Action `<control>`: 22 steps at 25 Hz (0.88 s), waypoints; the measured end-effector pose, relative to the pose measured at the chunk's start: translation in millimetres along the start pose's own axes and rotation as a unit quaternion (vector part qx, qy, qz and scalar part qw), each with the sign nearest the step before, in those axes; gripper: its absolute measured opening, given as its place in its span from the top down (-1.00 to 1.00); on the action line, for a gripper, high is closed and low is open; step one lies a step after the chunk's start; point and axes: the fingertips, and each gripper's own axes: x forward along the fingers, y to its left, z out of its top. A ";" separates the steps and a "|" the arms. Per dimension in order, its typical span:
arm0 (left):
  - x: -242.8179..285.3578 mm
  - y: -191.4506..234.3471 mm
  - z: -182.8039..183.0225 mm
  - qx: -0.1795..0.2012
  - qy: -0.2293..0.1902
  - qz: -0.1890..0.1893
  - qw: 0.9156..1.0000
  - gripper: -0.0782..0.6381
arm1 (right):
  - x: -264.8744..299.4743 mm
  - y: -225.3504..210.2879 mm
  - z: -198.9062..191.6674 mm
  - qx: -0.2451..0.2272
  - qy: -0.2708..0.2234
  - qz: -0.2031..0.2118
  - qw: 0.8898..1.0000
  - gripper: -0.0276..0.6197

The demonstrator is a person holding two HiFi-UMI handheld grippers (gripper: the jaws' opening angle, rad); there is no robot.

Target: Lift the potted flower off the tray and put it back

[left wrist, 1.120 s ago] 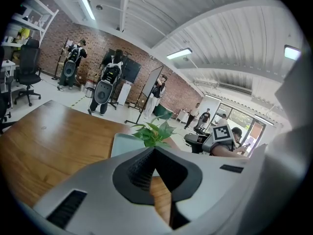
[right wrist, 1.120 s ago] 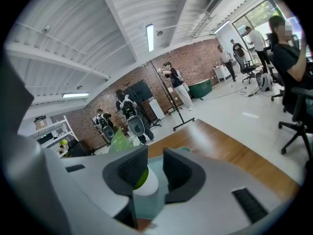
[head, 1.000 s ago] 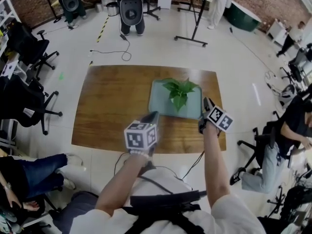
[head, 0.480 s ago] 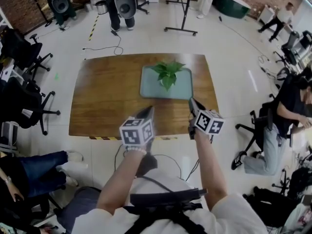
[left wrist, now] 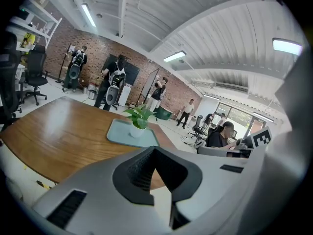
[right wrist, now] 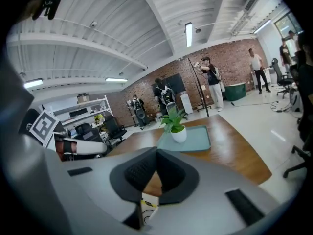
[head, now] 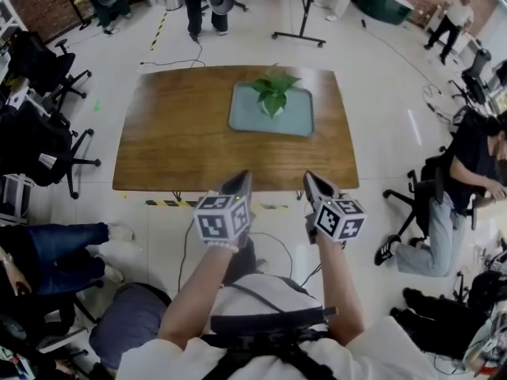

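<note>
The potted flower (head: 273, 92), green leaves in a small white pot, stands upright on the pale teal tray (head: 290, 119) at the far middle of the wooden table (head: 174, 133). Both grippers are held short of the table's near edge, over the floor, well apart from the tray. My left gripper (head: 240, 180) is shut with nothing in it, and so is my right gripper (head: 310, 178). The left gripper view shows its shut gripper (left wrist: 155, 151) aimed at the flower (left wrist: 138, 117) and tray (left wrist: 120, 132). The right gripper (right wrist: 156, 153) faces the flower (right wrist: 175, 121) on the tray (right wrist: 198, 138).
Black office chairs (head: 47, 145) stand at the left, and a seated person (head: 467, 176) is at the right. Another person's legs (head: 55, 248) reach in at lower left. Black and yellow tape (head: 170, 203) marks the floor under the table's near edge. A stand (head: 299, 34) rises behind the table.
Both grippers have drawn back from beside the tray to beyond the table's near edge, so the table now lies farther off. The flower stays on the tray.
</note>
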 end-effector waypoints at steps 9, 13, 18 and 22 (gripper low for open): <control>-23.2 -13.4 -9.4 0.005 -0.011 -0.001 1.000 0.79 | -21.0 15.9 -11.2 0.014 -0.011 0.010 1.000 0.92; -26.2 -18.3 -8.3 0.009 -0.012 -0.005 1.000 0.79 | -27.1 15.8 -9.7 0.016 -0.016 0.009 1.000 0.92; -25.8 -20.5 -8.0 0.012 -0.011 -0.009 1.000 0.79 | -29.8 17.7 -10.1 0.015 -0.018 0.009 1.000 0.92; -22.8 -21.2 -8.7 0.009 -0.009 -0.008 1.000 0.79 | -30.6 13.5 -10.4 0.018 -0.018 0.008 1.000 0.92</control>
